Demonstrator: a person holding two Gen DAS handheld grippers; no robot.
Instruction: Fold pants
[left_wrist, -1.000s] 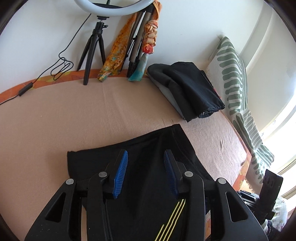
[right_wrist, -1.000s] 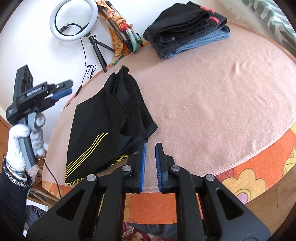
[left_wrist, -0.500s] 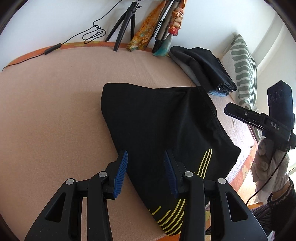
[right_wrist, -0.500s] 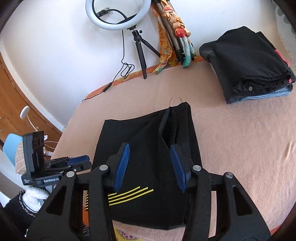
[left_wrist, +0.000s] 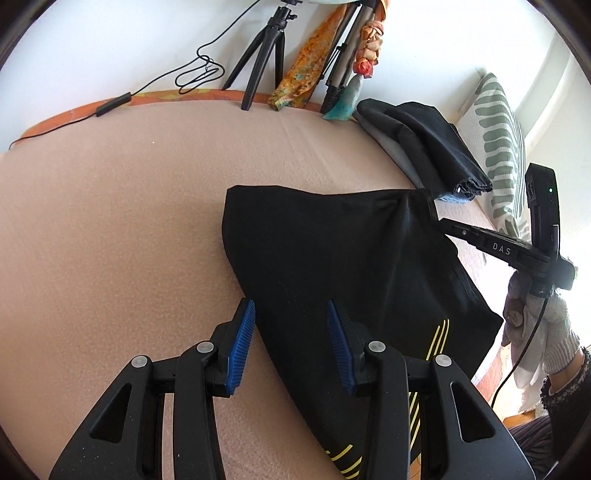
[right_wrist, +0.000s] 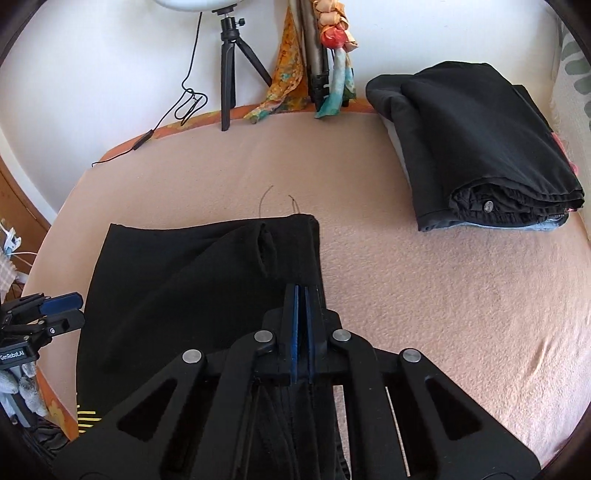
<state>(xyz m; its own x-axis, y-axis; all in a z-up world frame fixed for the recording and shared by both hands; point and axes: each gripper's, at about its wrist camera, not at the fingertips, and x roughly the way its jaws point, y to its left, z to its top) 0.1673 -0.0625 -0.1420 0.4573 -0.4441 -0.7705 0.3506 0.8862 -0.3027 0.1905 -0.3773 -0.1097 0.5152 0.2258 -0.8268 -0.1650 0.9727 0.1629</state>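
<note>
So the black pants with the yellow stripes were lying on the pink blanket over the bed, already doubled up a bit, with the striped end hanging toward the near edge. The right claw was squeezed together on the right-hand edge of the fabric, up near the far corner; you could see the cloth bunched under it and a little ridge pulled up in the left camera where the right claw bit in. The left claw was wide apart, just hovering over the left edge of the pants with nothing in it, one pad over blanket and one over cloth.

My read: this was mid-fold, the grab stage. One side was pinched, the other wasn't yet. Next move probably called for the left claw to drop down and pinch the matching edge on its side, so both corners could be lifted together and carried over evenly. If only the right side got pulled, the fold would likely skew.

The stack of folded clothes sat well apart at the far right, and the tripod stood against the wall, neither in the way.
</note>
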